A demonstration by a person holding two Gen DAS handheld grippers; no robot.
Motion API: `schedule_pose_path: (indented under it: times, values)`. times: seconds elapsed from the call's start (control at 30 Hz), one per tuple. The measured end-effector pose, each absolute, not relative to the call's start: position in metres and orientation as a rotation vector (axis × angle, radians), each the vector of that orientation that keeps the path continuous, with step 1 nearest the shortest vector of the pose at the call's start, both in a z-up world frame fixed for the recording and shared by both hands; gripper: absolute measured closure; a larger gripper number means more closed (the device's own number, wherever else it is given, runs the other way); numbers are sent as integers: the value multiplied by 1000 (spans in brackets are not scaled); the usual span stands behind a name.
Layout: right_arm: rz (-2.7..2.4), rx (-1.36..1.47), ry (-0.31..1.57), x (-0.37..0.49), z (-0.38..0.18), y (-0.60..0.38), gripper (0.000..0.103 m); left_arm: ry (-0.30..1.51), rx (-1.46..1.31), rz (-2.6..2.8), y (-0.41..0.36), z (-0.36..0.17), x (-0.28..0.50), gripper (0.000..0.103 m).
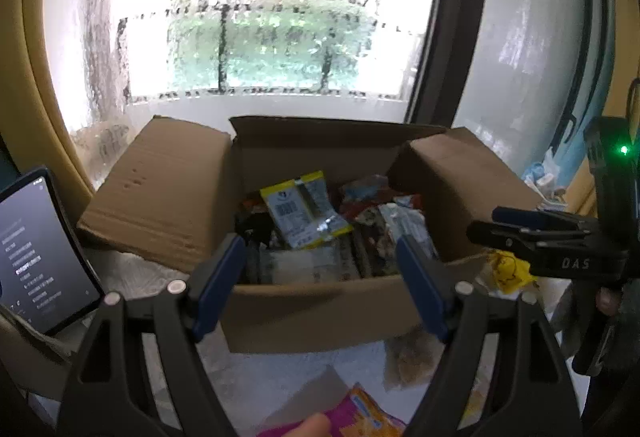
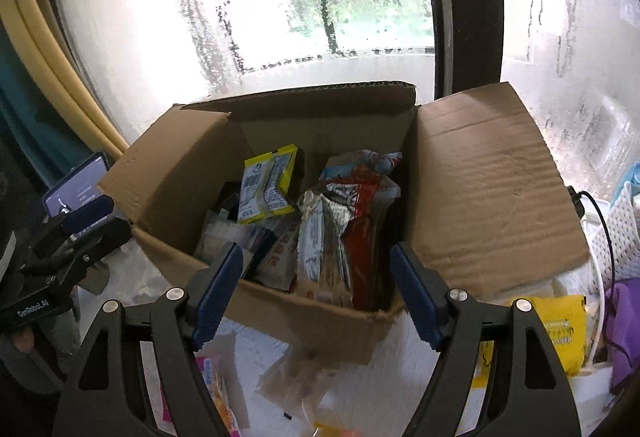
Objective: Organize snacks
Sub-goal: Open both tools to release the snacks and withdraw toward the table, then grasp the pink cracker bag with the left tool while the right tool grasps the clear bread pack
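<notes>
Snacks (image 2: 344, 229) upright in box (image 2: 320, 321), long axes vertical; L gripper (image 1: 320, 277) & R gripper (image 2: 316, 289) both released, empty

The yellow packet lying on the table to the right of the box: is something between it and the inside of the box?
Yes. The box's right flap leans outward above the yellow packet, between it and the opening; the near side looks free.

The right gripper (image 1: 516, 225), seen from the left wrist, bears the pale letters "DAS" on its black body. The left gripper (image 2: 86, 215), seen from the right wrist, carries "GenRoboLAI" in white. Print on the phone screen (image 1: 40, 253) and snack packets (image 2: 340, 229) is too small to read.
</notes>
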State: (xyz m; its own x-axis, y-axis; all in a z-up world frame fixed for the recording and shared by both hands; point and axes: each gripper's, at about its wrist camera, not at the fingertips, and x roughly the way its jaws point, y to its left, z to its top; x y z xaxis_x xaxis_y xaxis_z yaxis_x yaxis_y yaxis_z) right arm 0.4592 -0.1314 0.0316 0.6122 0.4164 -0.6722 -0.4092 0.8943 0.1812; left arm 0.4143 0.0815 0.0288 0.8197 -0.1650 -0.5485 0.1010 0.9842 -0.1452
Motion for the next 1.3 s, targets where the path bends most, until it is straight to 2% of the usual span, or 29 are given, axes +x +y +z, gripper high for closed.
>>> schedule_pose_path:
  times: [0.37,0.7,1.3]
  values:
    - [477,20,762,420,33,-141,24,585,-77,-182,65,31,372,24]
    - [464,31,787,388,12,-158,24,603,-65,-197,55,14,345,24]
    - [442,93,886,352,-50,-188,24,738,-47,-209,52,-53,331,24]
